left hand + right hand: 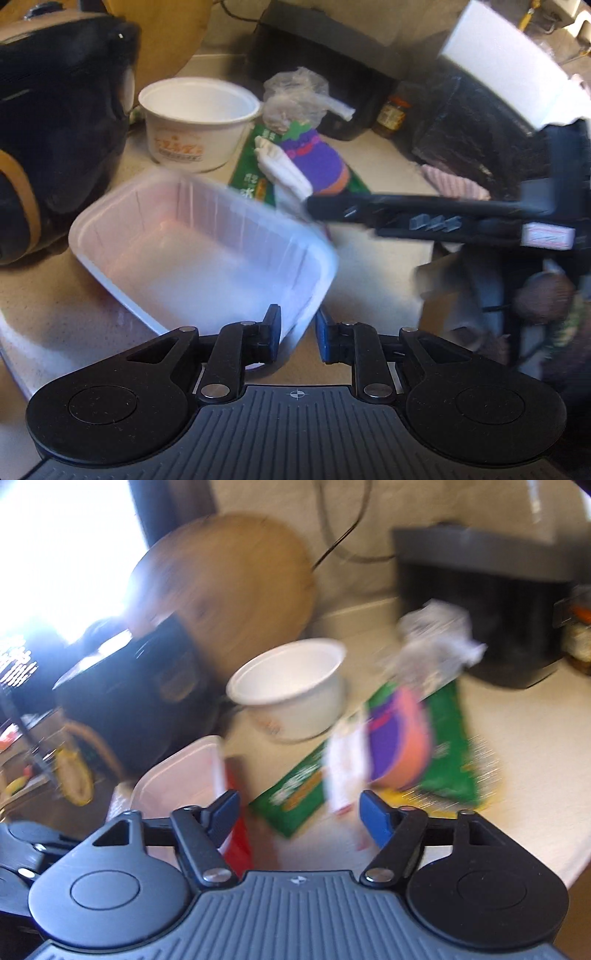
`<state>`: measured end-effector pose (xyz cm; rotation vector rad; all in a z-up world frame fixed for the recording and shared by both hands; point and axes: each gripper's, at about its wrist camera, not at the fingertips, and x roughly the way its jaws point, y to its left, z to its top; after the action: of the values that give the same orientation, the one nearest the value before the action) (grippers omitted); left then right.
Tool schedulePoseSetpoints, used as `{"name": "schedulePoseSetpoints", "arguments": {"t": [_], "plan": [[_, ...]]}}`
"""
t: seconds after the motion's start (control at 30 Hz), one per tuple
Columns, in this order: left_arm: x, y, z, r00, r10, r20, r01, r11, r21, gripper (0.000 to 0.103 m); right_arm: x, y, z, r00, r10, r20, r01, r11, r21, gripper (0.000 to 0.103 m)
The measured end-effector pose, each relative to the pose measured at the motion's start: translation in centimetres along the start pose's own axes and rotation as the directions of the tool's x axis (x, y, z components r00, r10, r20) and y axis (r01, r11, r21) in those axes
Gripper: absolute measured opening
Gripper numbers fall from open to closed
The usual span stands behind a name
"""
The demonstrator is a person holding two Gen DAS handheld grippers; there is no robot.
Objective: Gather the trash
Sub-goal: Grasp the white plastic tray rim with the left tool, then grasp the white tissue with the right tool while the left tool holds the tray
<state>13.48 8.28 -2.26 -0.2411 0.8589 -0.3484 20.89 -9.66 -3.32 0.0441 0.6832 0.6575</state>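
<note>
My left gripper (297, 334) is shut on the near wall of a translucent pinkish plastic tray (199, 254) and holds it tilted over the counter. The tray also shows in the right wrist view (184, 775). Behind it stand a white noodle cup (199, 118), a green wrapper (251, 177) with a purple-and-orange packet (317, 162) and a white plastic fork (284, 166) on it, and a crumpled clear bag (295, 96). My right gripper (297, 819) is open and empty, in front of the green wrapper (447, 768), the purple packet (395, 738) and the cup (291, 686). The right wrist view is blurred.
A black rice cooker (55, 129) stands at the left, a round wooden board (229, 587) leans on the wall, a black appliance (317, 62) and a jar (391, 114) sit at the back. The right gripper's fingers (424, 214) reach across the left wrist view.
</note>
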Motion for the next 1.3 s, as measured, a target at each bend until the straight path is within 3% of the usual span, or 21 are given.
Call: {"name": "schedulePoseSetpoints", "arguments": {"t": [0.17,0.23,0.33,0.4,0.5,0.67,0.8,1.0,1.07,1.2,1.3], "plan": [[-4.1,0.6,-0.5,0.997,-0.03,0.074,0.033,0.999,-0.034,0.025,1.7,2.3,-1.3,0.993,0.087,-0.079,-0.09,0.995,-0.034,0.06],[-5.2,1.2,-0.7,0.994,0.028,0.106,-0.021,0.997,-0.07,0.025,2.0,2.8,-1.8,0.987,0.122,-0.105,-0.125,0.992,-0.026,0.057],[-6.6,2.3,-1.1,0.976,0.142,0.166,-0.115,0.98,-0.162,0.025,2.2,3.4,-2.4,0.971,0.179,-0.159,-0.184,0.983,-0.015,0.057],[-7.1,2.9,-1.4,0.954,0.243,0.175,-0.203,0.954,-0.218,0.025,2.4,4.0,-3.0,0.961,0.202,-0.187,-0.209,0.978,-0.021,0.057],[-6.4,3.2,-1.5,0.911,0.392,0.129,-0.359,0.907,-0.22,0.025,2.5,5.1,-3.6,0.944,0.246,-0.219,-0.258,0.966,-0.027,0.057],[-4.1,3.6,-1.9,0.867,0.494,0.065,-0.475,0.859,-0.194,0.03,1.6,6.7,-4.3,0.942,0.254,-0.219,-0.279,0.956,-0.094,0.057],[-2.5,4.6,-2.2,0.877,0.481,0.021,-0.462,0.853,-0.241,0.03,0.8,6.7,-4.3,0.967,0.198,-0.163,-0.223,0.963,-0.151,0.057],[-0.2,5.0,-2.2,0.91,0.413,0.041,-0.389,0.883,-0.262,0.031,-0.6,4.9,-3.1,0.999,0.027,-0.022,-0.032,0.964,-0.263,0.065],[0.3,5.0,-2.3,0.926,0.375,0.031,-0.355,0.899,-0.258,0.029,-0.9,4.0,-2.4,0.998,-0.048,0.041,0.058,0.956,-0.287,0.066],[0.3,4.3,-2.7,0.921,0.388,0.018,-0.375,0.901,-0.218,0.02,0.0,2.0,-1.0,0.977,-0.178,0.114,0.205,0.928,-0.311,0.069],[0.1,4.1,-3.1,0.917,0.398,-0.007,-0.39,0.893,-0.227,0.015,1.9,0.8,-0.3,0.969,-0.222,0.108,0.245,0.919,-0.309,0.069]]}}
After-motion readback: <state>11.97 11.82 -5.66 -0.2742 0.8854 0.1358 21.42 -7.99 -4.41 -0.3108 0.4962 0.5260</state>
